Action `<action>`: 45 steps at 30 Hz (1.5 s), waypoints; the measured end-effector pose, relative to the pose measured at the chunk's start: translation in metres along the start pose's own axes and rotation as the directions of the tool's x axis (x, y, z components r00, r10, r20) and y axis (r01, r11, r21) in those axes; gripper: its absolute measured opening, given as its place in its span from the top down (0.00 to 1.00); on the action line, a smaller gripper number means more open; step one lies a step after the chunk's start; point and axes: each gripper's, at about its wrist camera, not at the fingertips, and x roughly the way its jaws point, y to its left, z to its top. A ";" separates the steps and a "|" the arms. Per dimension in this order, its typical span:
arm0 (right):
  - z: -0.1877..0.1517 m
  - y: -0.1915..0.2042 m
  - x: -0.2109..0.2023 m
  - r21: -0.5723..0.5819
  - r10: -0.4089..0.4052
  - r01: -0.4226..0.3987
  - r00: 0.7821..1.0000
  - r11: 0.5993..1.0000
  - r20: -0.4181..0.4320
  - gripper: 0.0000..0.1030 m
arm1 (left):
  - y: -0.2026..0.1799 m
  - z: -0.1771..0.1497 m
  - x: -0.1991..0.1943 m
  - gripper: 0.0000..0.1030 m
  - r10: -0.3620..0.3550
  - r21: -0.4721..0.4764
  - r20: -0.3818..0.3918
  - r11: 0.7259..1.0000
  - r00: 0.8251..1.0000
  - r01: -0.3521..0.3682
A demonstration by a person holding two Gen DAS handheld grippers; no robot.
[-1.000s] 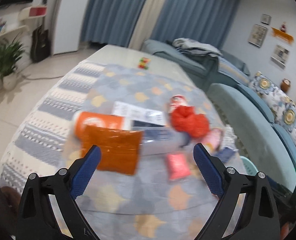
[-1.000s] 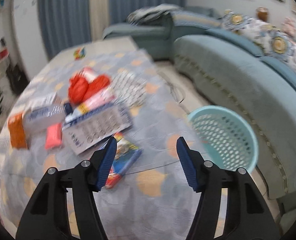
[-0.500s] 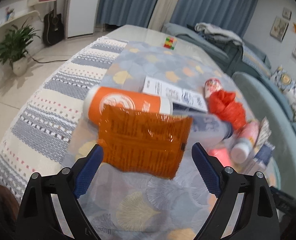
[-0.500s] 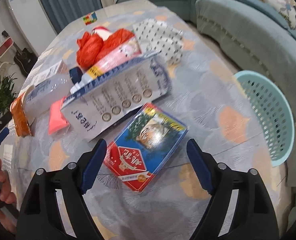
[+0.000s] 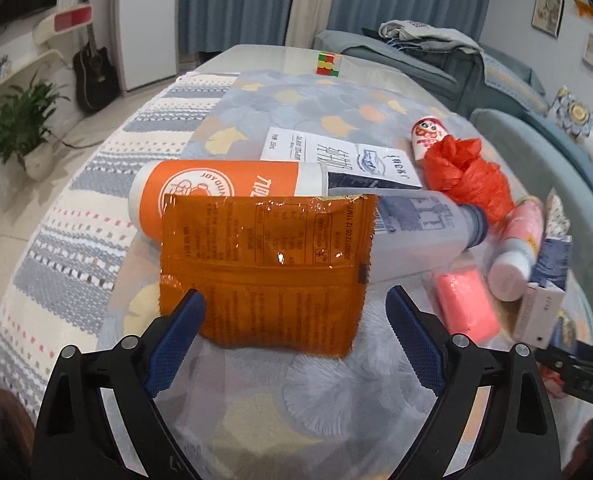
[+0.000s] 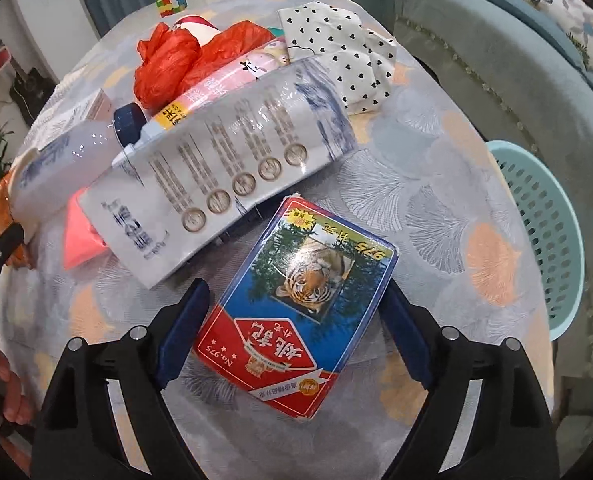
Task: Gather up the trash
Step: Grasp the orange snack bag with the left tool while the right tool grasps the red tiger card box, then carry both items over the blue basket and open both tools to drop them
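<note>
Left wrist view: the left gripper (image 5: 294,314) has its jaws spread wide and grips nothing.
Orange snack packet (image 5: 264,264): flat on the table (image 5: 336,392), its near edge between the two blue fingertips (image 5: 414,342), apparently untouched by either.
Behind the packet: an orange-and-white tube (image 5: 224,192) and a clear plastic bottle (image 5: 420,236), both lying on their sides.
Right wrist view: the right gripper (image 6: 294,312) is likewise spread open.
Playing-card box (image 6: 296,320): tiger-printed, lying flat between the fingertips, tilted.
Right fingertip: just beside the box edge; contact cannot be told.
Teal basket (image 6: 544,236): off the table's right edge.
</note>
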 end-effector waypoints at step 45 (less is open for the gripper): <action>-0.016 -0.296 -0.045 0.451 -0.184 0.077 0.963 0.889 0.198 0.41 | -0.347 -0.014 -0.055 0.97 -0.598 0.433 -0.233 0.642 0.767 0.633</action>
